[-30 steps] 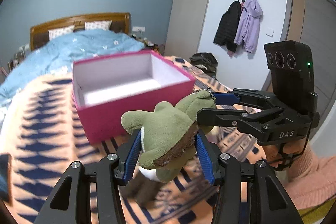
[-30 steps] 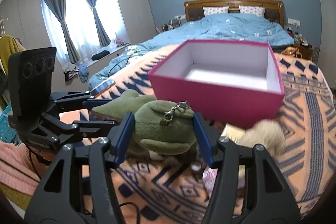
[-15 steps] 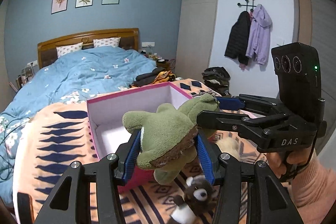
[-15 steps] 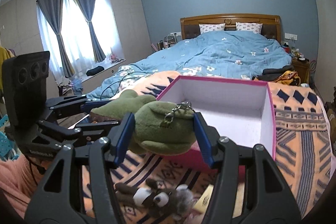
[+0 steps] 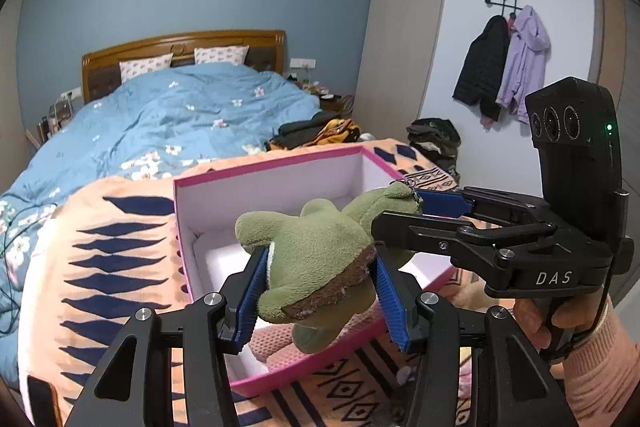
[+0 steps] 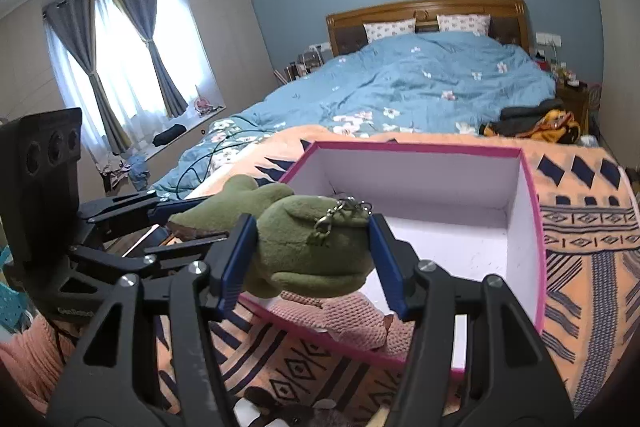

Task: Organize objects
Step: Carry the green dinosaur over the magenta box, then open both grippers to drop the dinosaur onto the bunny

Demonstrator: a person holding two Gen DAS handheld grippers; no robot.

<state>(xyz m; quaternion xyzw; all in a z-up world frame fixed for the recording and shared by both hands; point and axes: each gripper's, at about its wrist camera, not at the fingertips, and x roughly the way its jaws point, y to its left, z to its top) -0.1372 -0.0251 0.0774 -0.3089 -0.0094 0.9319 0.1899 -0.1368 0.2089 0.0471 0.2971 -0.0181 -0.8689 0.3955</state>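
You're in a bedroom with blue walls, working over an orange patterned blanket (image 5: pixel 100 267) at the foot of the bed, and the pink box (image 5: pixel 280 167) sits right on it. Your left gripper (image 5: pixel 318 301) is clamped on the lower body of the green plush frog (image 5: pixel 316 259), blue pads squeezing it at the brown band, and your right gripper (image 6: pixel 312 261) is clamped on its head end, the one with the little metal keychain clasp (image 6: pixel 340 215). So both tongs are closed on the same toy and it hangs between them, over the near edge of the box and not yet down inside. There's already a pink knitted thing (image 6: pixel 344 315) lying in the near end of the box, right under the frog. Honestly the main risk is the two-handed grip: if you let one side go before the other, the frog will swing off the remaining pads and could flop over the near wall onto the blanket instead of in. Pulling the hands apart would just stretch it or pop it out of a pad since it's soft and squishy. Also watch that clasp, it could snag on your right pad when you open. And don't dip too low or the fingers will nudge the box wall, which looks light enough to slide.
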